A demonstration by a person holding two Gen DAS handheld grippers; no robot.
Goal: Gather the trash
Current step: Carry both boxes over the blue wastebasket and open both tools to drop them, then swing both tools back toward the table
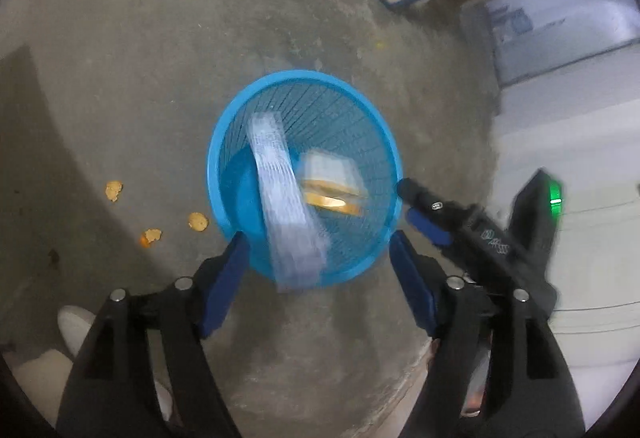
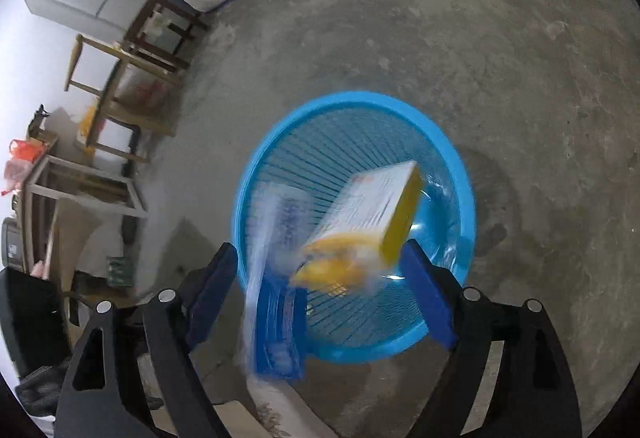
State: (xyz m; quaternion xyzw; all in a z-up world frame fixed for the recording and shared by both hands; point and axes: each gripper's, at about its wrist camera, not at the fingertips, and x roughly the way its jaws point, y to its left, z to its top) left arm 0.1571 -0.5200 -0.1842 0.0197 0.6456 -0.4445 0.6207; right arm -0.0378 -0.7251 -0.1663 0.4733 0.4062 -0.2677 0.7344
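Both hand-held grippers, left [image 1: 318,266] and right [image 2: 320,278], gape wide over the blue basket [image 1: 224,134] on the floor, wrapper [image 1: 286,194] and box [image 2: 372,214] blurred, apparently dropping, and we judge the long wrapper may catch the near rim and spill out.

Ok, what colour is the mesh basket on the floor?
The mesh basket is bright blue with a slatted wall, clearest in the right wrist view.

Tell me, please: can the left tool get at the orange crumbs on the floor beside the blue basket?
Probably yes. The orange crumbs lie on bare floor left of the blue basket, nothing covers them, and the left tool is open.
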